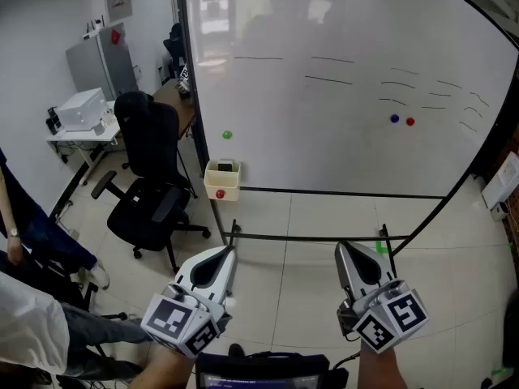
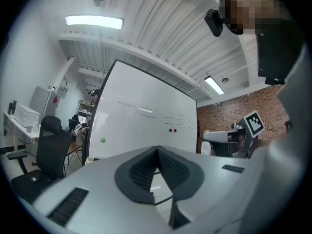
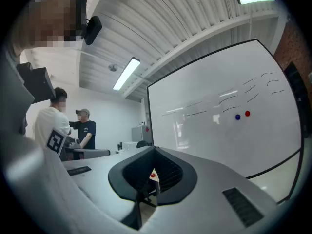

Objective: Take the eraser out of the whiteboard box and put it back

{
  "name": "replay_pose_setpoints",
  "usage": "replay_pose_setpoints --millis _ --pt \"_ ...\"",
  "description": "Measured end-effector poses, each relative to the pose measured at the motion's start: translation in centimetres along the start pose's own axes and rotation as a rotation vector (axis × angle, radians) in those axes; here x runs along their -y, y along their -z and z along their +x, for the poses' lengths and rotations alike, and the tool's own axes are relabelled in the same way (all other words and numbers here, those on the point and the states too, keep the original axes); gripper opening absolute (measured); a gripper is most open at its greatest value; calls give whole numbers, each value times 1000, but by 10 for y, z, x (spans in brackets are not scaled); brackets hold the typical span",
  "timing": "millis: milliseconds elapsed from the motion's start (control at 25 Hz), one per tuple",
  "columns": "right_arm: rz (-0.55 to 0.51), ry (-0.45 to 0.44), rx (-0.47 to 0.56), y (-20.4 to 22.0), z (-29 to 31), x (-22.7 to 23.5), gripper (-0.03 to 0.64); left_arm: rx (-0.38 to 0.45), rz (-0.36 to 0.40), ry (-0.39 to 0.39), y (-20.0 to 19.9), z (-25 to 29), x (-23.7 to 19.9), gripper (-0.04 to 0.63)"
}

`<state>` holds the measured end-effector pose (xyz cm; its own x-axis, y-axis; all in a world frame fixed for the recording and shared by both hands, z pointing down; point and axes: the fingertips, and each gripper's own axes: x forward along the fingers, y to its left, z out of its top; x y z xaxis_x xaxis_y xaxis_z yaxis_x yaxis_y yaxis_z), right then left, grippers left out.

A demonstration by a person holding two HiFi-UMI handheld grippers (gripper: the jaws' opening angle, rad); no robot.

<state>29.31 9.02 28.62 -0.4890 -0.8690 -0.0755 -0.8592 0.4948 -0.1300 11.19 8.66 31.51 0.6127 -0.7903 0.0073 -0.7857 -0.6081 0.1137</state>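
The cream whiteboard box (image 1: 221, 184), with a red dot on its front, hangs at the whiteboard's (image 1: 340, 79) lower left corner. A dark eraser (image 1: 225, 166) lies inside it. My left gripper (image 1: 229, 252) and right gripper (image 1: 344, 248) are held level side by side, well short of the board, pointing toward it. In the left gripper view the left gripper's (image 2: 157, 151) jaws meet at the tip with nothing between them. The right gripper (image 3: 155, 150) is shut and empty in its own view; a sliver of the box (image 3: 153, 174) shows behind its jaws.
A black office chair (image 1: 150, 177) stands left of the box. The board's black frame rails (image 1: 324, 237) run across the tiled floor ahead. A green magnet (image 1: 227, 134) and blue and red magnets (image 1: 401, 121) stick to the board. A person's legs (image 1: 49, 250) are at the far left.
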Motion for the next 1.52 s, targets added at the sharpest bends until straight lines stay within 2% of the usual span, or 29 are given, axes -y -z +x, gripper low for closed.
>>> replay_pose_setpoints --millis 320,640,840,1160,1520 --pt "4 -10 -14 5 30 -22 20 13 5 -15 -6 -14 -36 35" --pt "-7 2 -10 14 85 -65 20 13 24 6 -15 -36 -101 35" --pt "-17 -2 -35 24 118 -77 20 1 15 12 -9 -29 -135 35" --pt "14 -52 -33 26 173 -46 20 -9 -6 -54 -14 19 -173 35" --pt "36 -104 -34 26 223 -8 20 -18 5 -92 -21 69 -203 35"
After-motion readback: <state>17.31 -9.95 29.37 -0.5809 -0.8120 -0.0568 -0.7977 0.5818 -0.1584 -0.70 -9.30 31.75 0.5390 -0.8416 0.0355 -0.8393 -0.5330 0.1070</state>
